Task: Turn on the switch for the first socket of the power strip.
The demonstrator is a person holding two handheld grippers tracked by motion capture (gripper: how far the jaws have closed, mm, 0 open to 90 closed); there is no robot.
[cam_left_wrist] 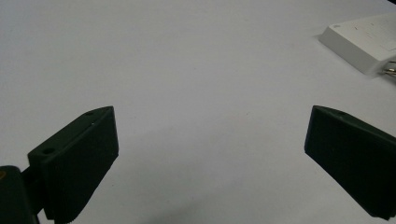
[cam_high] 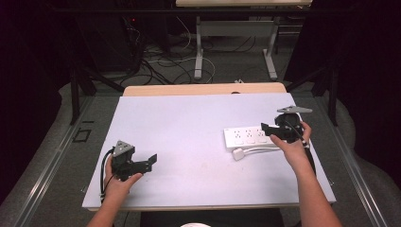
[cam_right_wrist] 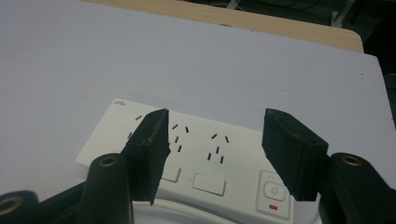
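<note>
Smooth white tabletop [cam_high: 189, 132] bears a glossy rectangular power strip [cam_high: 246, 135]; both grippers' jaws gape.

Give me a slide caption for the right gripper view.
Right gripper hovers open above a white power strip on the white table.

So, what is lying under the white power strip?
The power strip rests flat on the white board that covers the wooden table. Its cable and plug lie beside its near edge. Whether anything is beneath the strip cannot be seen.
</note>
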